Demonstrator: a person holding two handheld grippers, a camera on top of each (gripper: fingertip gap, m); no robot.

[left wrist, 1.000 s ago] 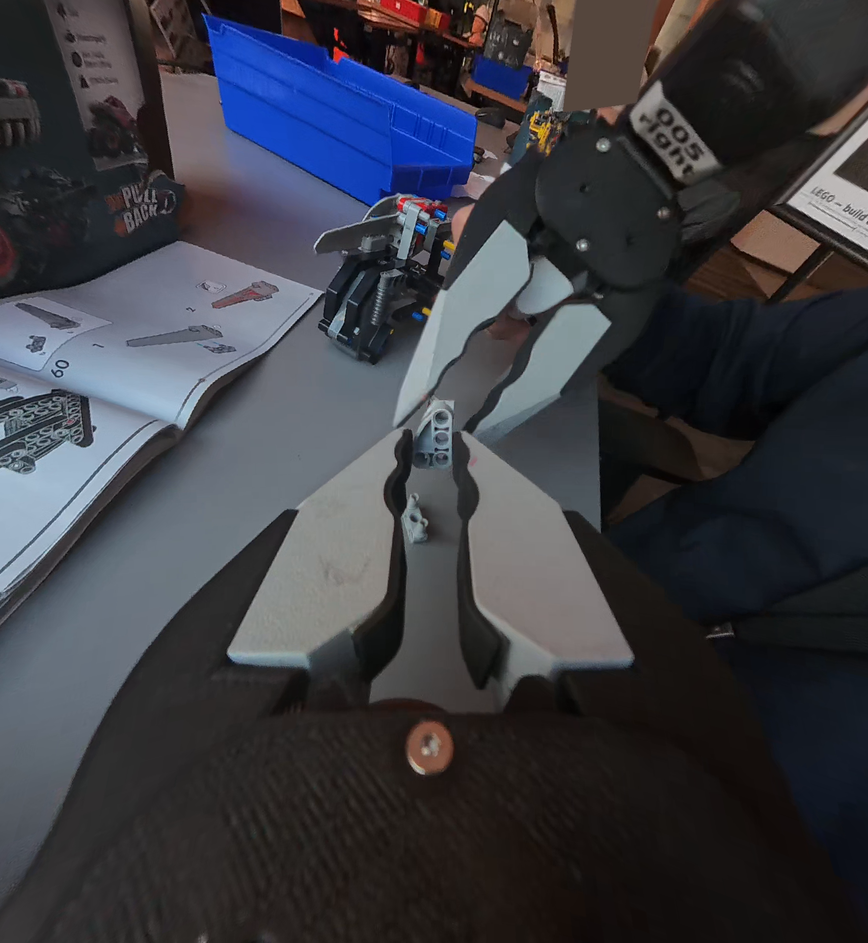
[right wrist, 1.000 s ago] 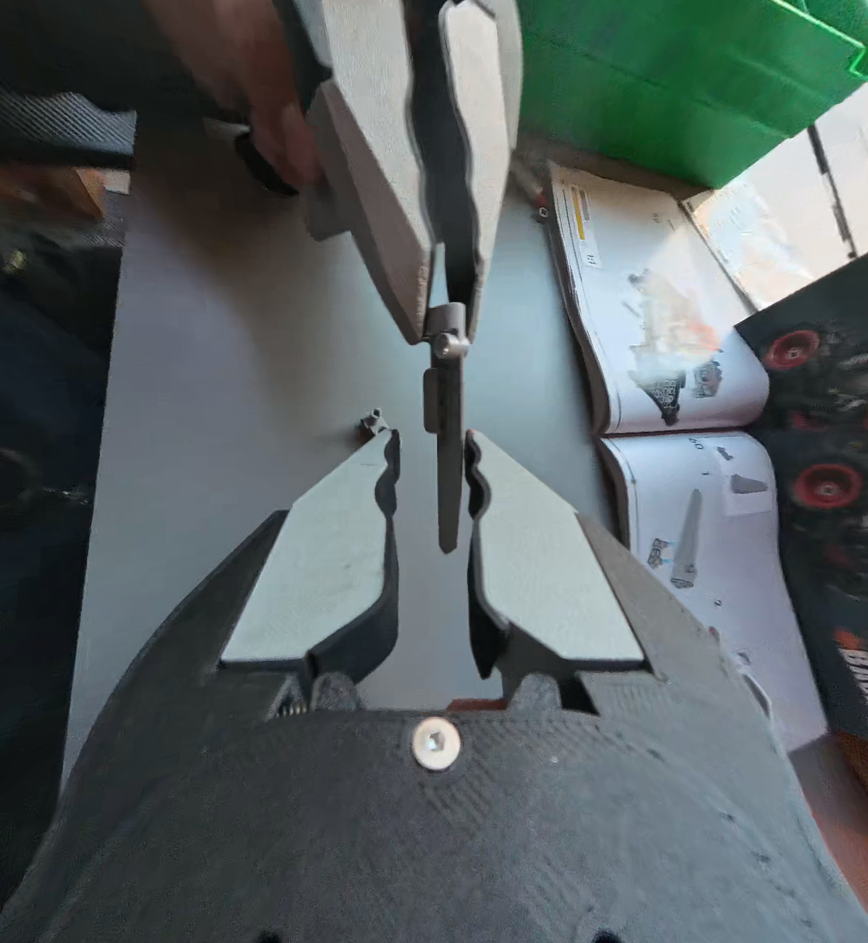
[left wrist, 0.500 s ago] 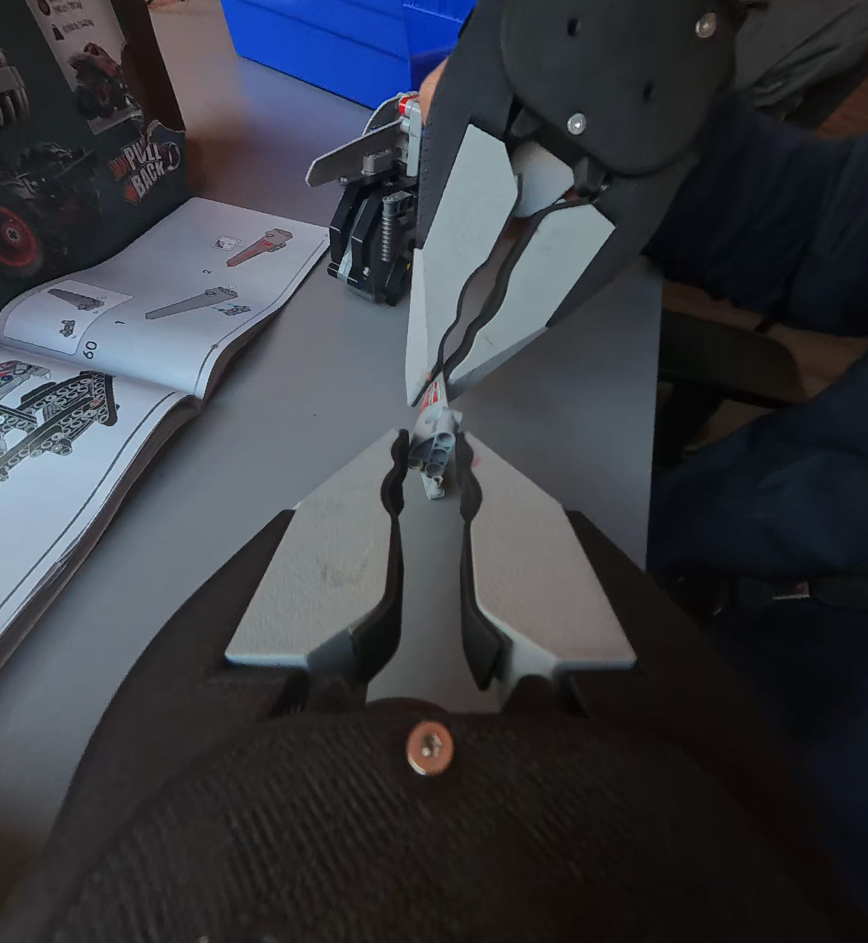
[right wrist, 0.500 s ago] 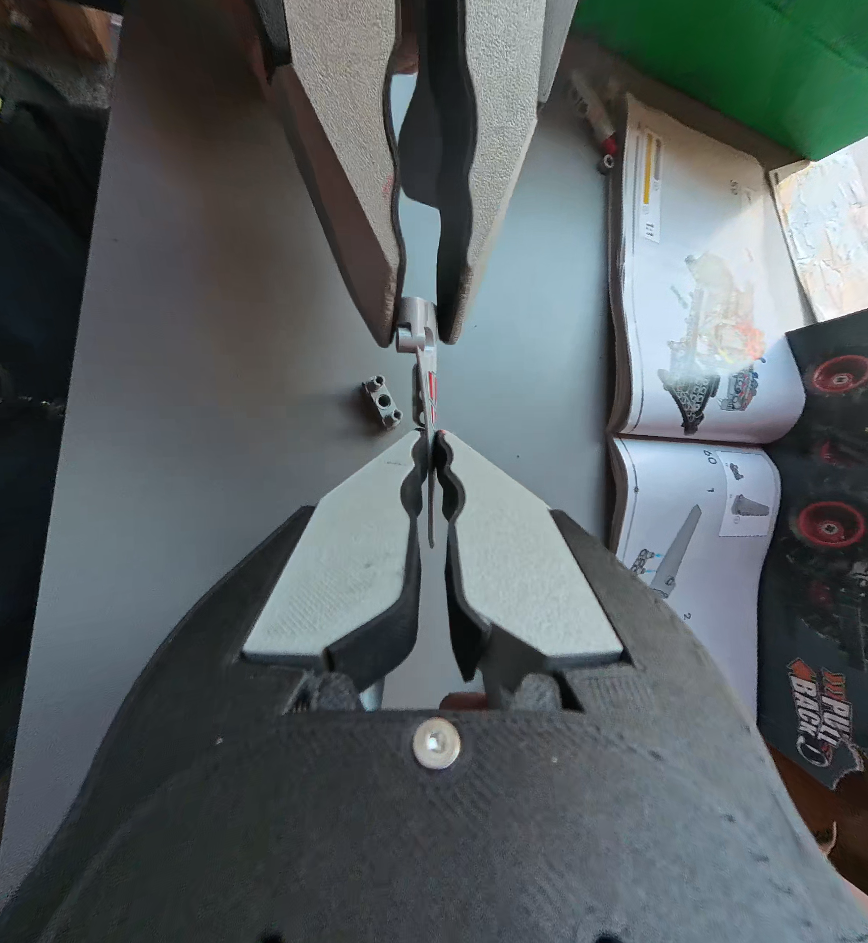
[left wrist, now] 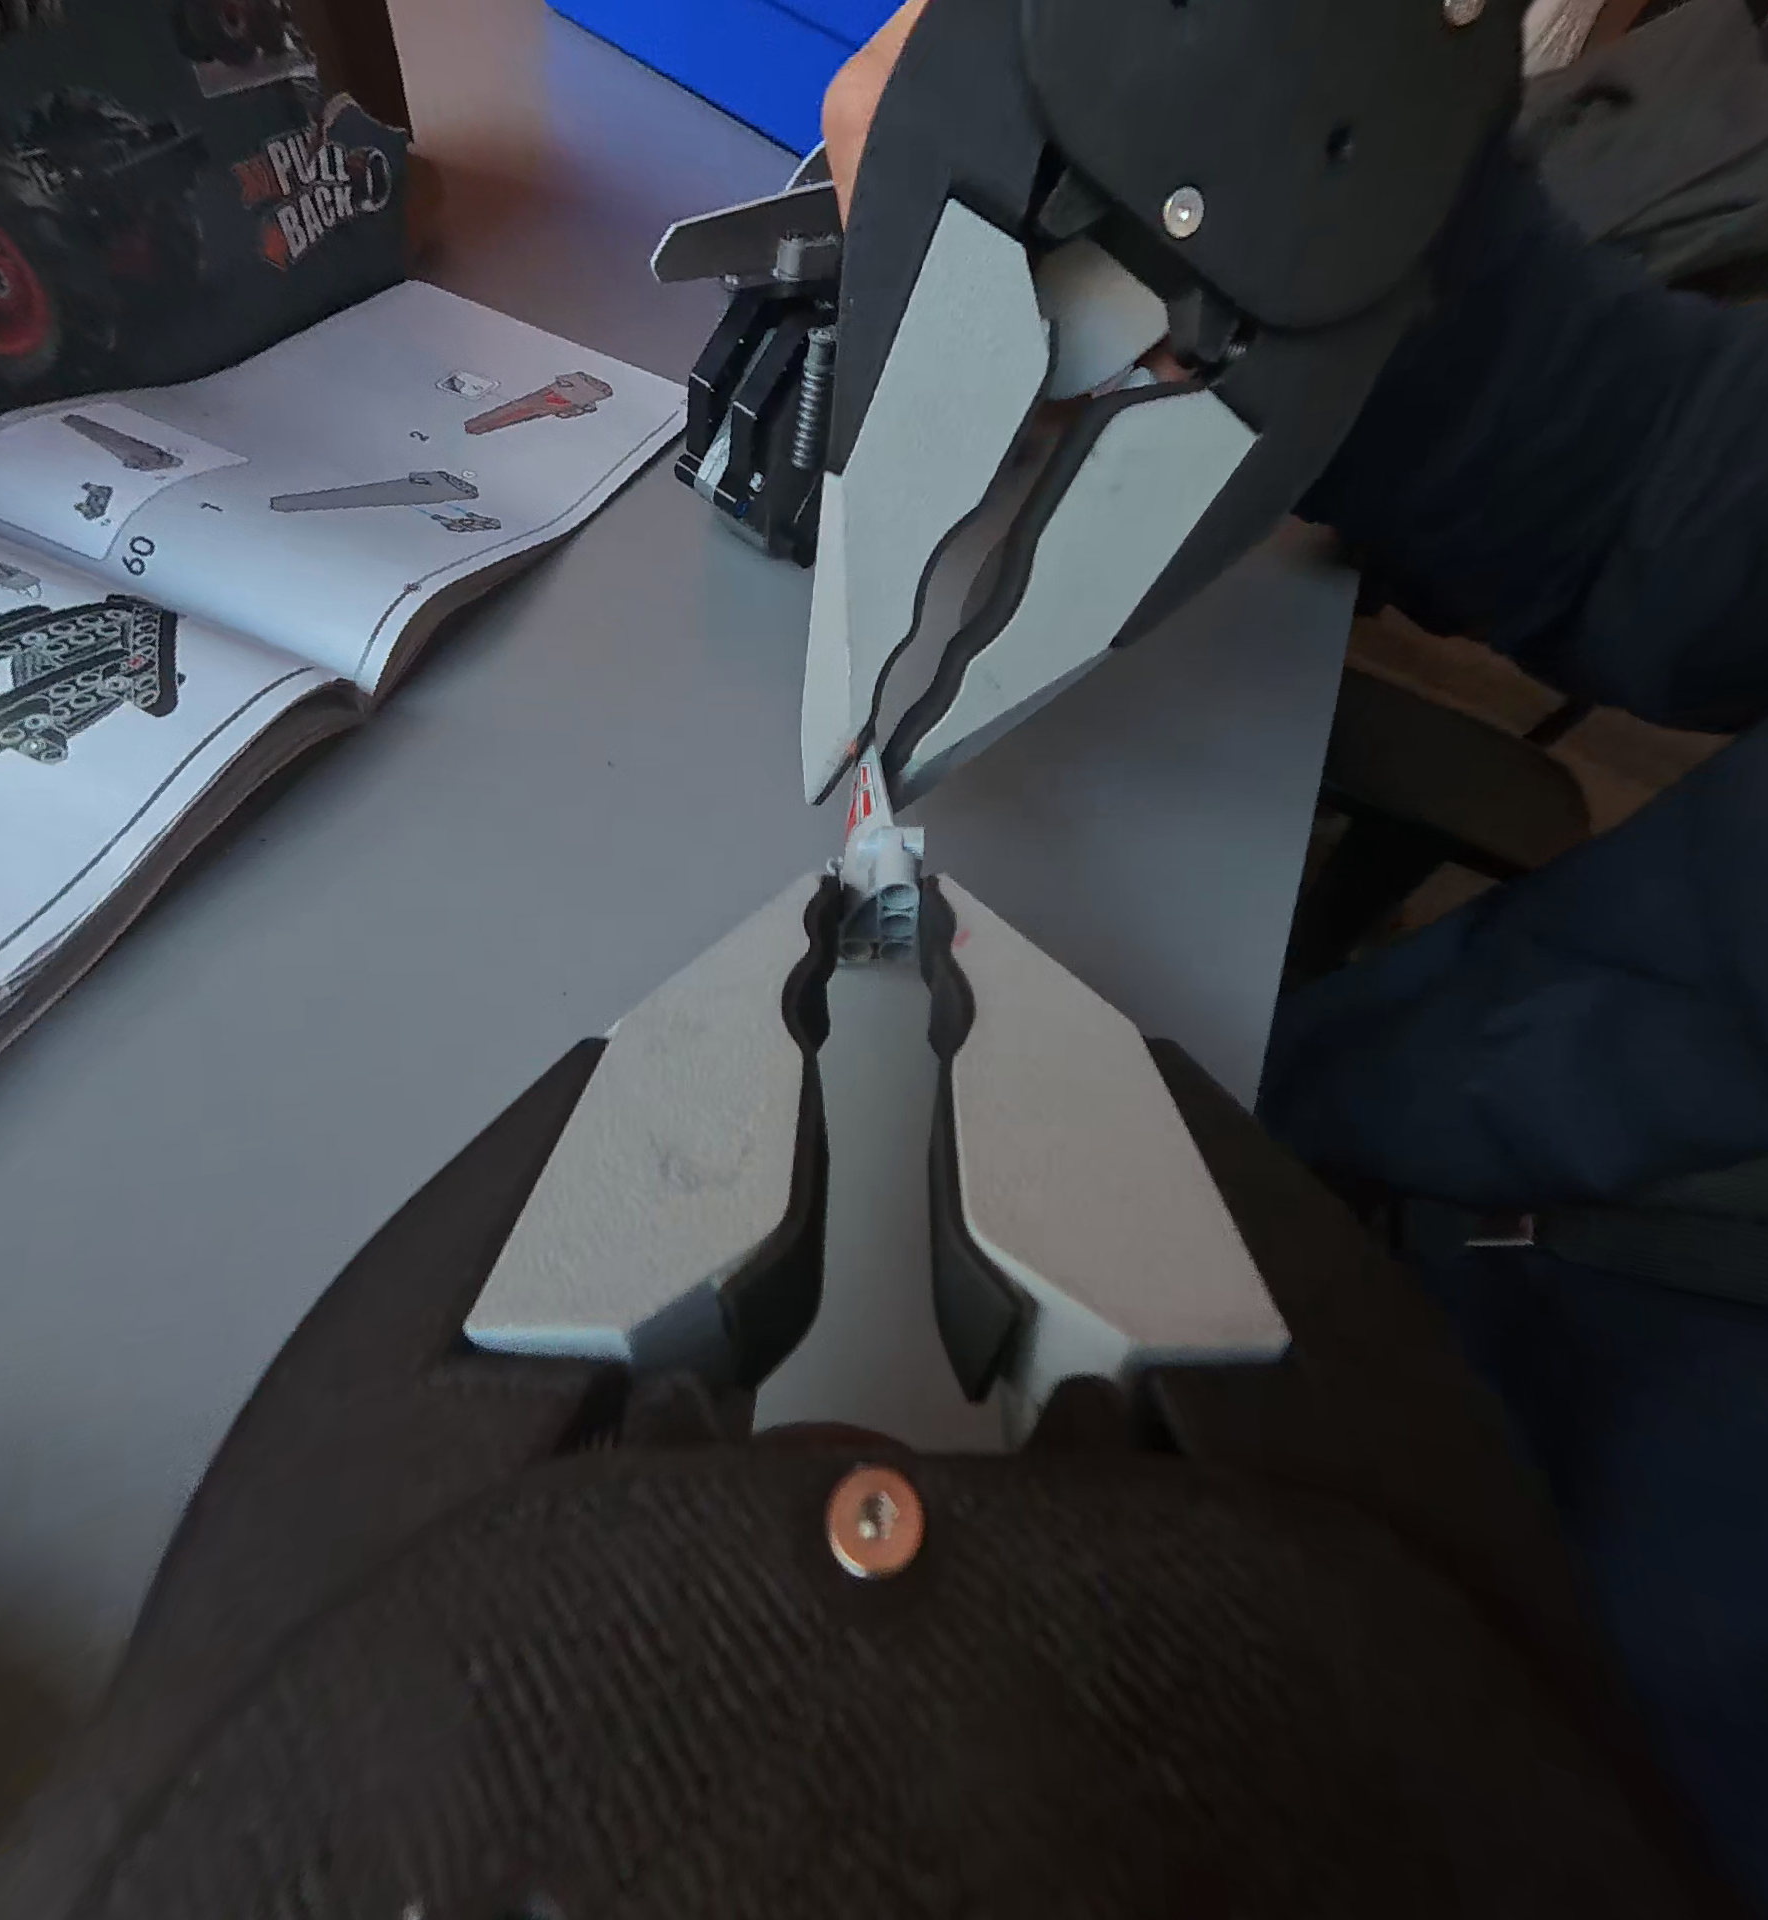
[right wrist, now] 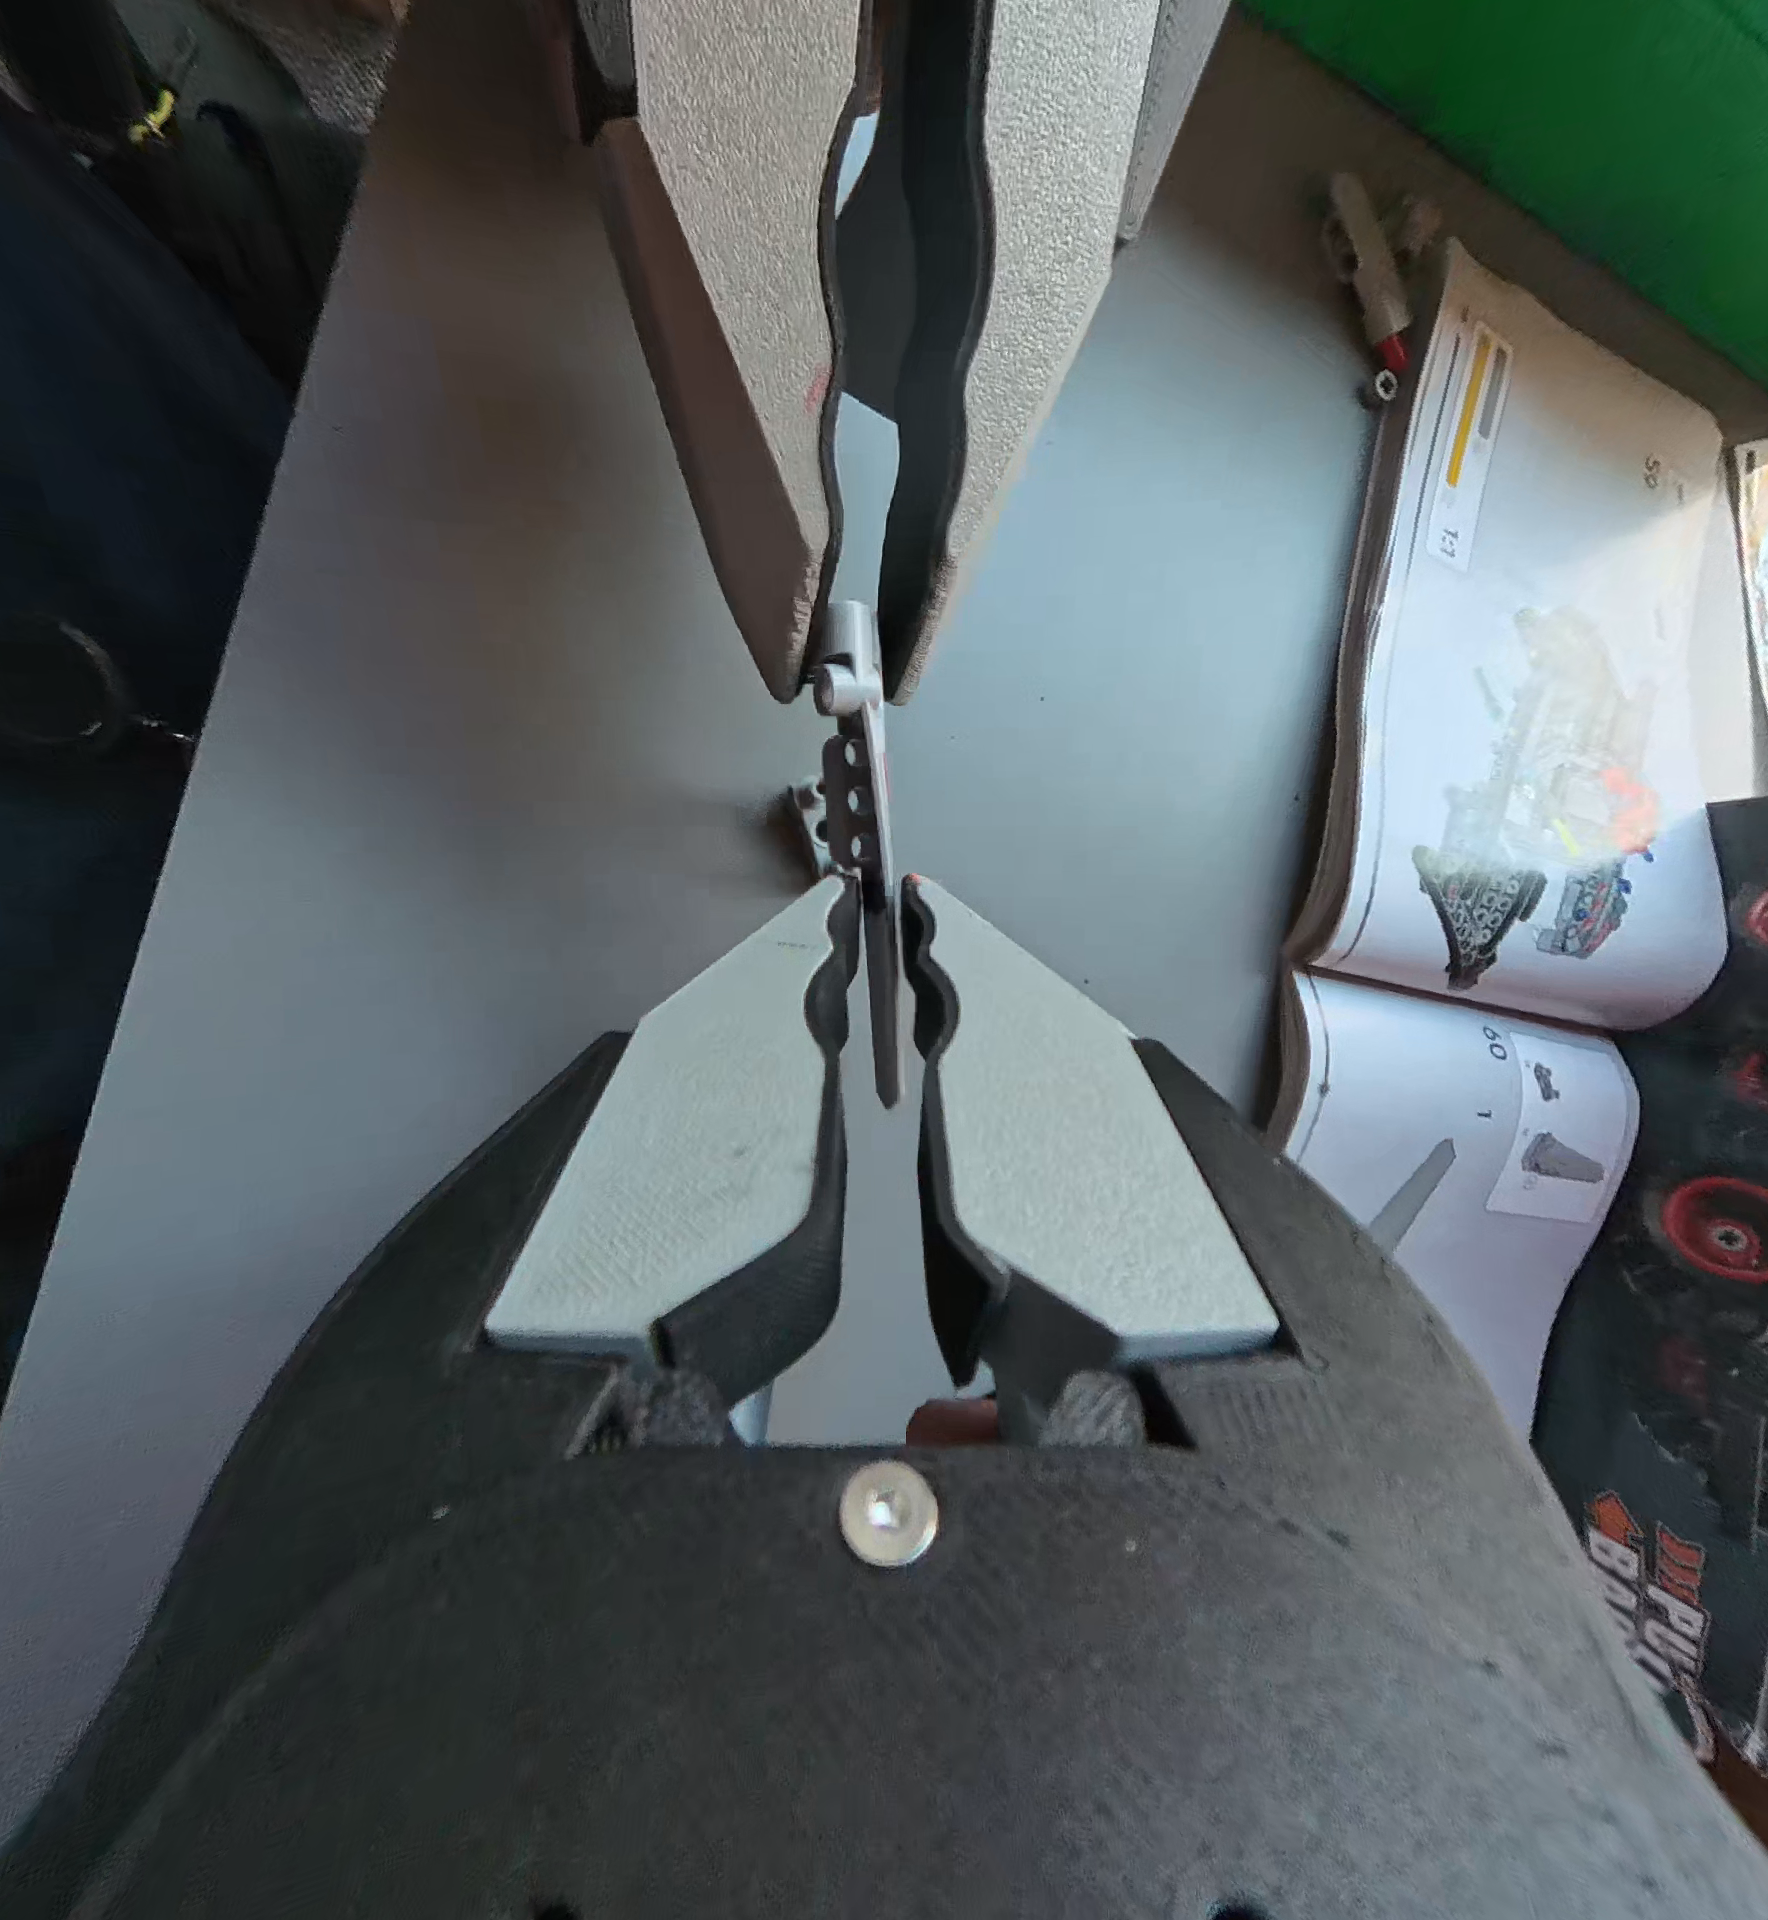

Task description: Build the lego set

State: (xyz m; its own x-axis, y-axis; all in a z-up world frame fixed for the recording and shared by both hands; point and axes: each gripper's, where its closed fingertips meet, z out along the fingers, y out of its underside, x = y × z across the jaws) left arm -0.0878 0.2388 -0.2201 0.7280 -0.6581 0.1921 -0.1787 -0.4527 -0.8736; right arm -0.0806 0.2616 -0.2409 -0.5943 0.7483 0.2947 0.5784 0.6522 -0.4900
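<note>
A thin grey panel point(right wrist: 867, 790) with a red-marked face and a row of holes is joined at its far end to a small light grey connector point(right wrist: 847, 652). My right gripper point(right wrist: 872, 891) is shut on the panel's near end. My left gripper point(left wrist: 875, 896) is shut on the connector point(left wrist: 885, 896). In the left wrist view the right gripper point(left wrist: 864, 777) comes down from the upper right, and only a short bit of the panel point(left wrist: 864, 802) shows between the two grippers. Both parts hang above the grey table point(left wrist: 547, 831).
A small grey piece point(right wrist: 805, 821) lies on the table under the panel. The partly built black model point(left wrist: 760, 416) stands behind, beside the open instruction booklet point(left wrist: 288, 499) and the set's box point(left wrist: 132, 187). A green bin point(right wrist: 1586, 156), loose parts point(right wrist: 1379, 270) and a person's dark sleeve point(left wrist: 1586, 1039) flank the table. My left and right fingertips are right by each other.
My right gripper was open around the hanging panel and has shut on it. Both grippers have drawn closer together, and the left has kept its grip on the connector.
</note>
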